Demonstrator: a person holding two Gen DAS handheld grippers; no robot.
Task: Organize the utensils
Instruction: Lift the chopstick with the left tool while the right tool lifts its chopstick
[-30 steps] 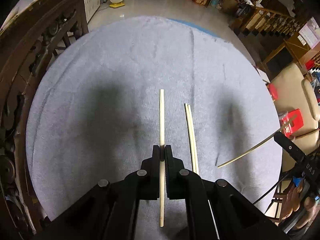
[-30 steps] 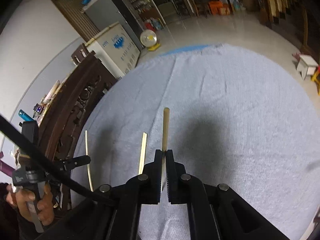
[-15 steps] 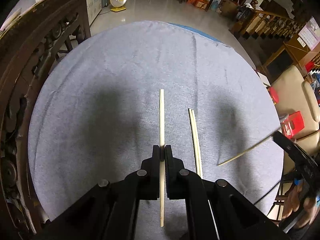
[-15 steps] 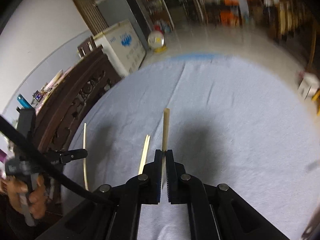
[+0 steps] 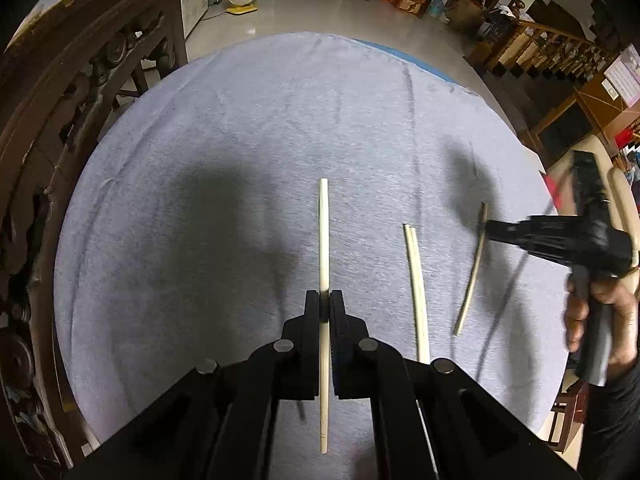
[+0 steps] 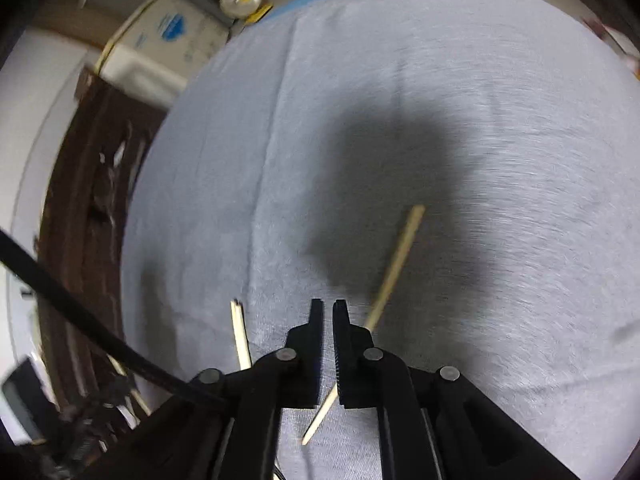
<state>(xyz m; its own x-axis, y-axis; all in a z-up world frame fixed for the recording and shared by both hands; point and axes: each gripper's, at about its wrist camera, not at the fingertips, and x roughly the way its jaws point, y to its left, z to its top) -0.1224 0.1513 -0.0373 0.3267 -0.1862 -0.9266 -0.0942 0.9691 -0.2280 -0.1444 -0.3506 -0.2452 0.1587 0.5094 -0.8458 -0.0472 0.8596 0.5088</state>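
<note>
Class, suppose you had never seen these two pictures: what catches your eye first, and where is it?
First, the pale chopstick clamped upright in the left gripper at the centre of the left wrist view, above the grey cloth. Next, a pair of chopsticks lying on the cloth just right of it. Further right, the right gripper, jaws just opening, with a tilted chopstick.

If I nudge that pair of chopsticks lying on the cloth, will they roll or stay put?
The paired chopsticks look thin, stiff and light, so a nudge probably slides or splits them. The textured grey cloth likely damps rolling.
</note>
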